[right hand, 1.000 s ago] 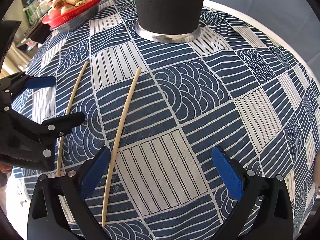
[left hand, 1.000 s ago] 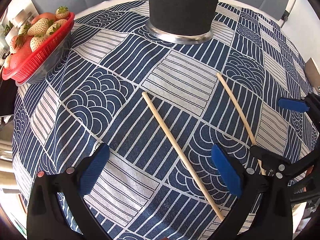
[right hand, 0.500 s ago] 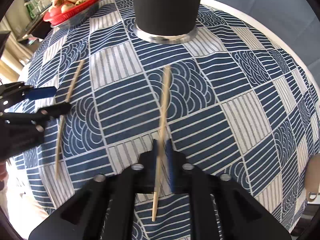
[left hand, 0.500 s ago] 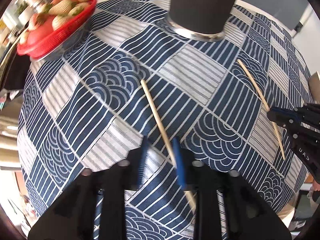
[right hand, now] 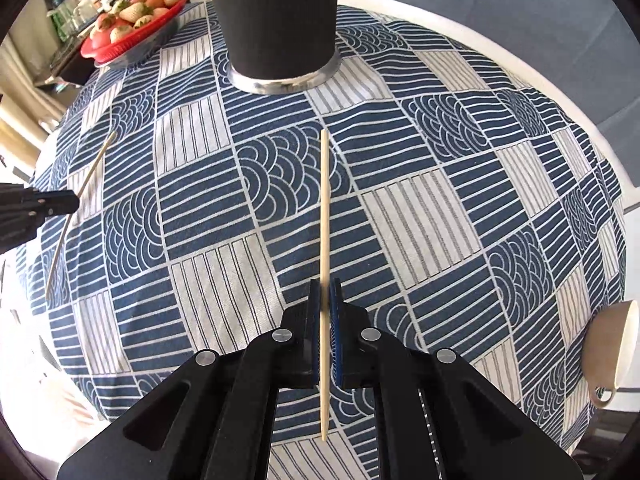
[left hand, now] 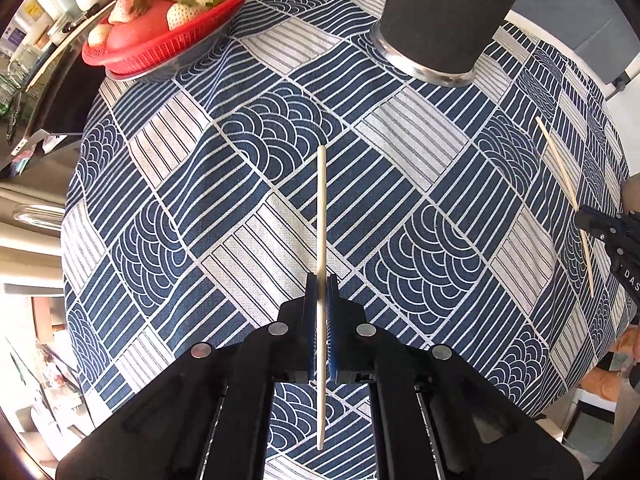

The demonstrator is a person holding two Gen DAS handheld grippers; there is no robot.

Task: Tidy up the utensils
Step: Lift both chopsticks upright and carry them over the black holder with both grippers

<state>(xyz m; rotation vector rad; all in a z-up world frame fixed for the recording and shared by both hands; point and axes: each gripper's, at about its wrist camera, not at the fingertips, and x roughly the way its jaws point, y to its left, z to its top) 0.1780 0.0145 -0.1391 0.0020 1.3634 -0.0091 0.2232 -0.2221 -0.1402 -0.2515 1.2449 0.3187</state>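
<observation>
Chopsticks are pinched one apiece: the left gripper (left hand: 321, 280) clamps one chopstick (left hand: 321, 208), the right gripper (right hand: 325, 286) the other chopstick (right hand: 324, 208). Both hang above the tablecloth (left hand: 400, 208), probably bound for the dark holder (left hand: 448, 12).

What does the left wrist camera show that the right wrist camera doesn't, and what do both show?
Only the left wrist view shows the left tongs shut on their chopstick up close. Only the right wrist view shows the right tongs clamping the other chopstick up close, plus a tipped white cup at the table's edge. Both share the patterned tablecloth, the black holder and the red strawberry basket.
</observation>
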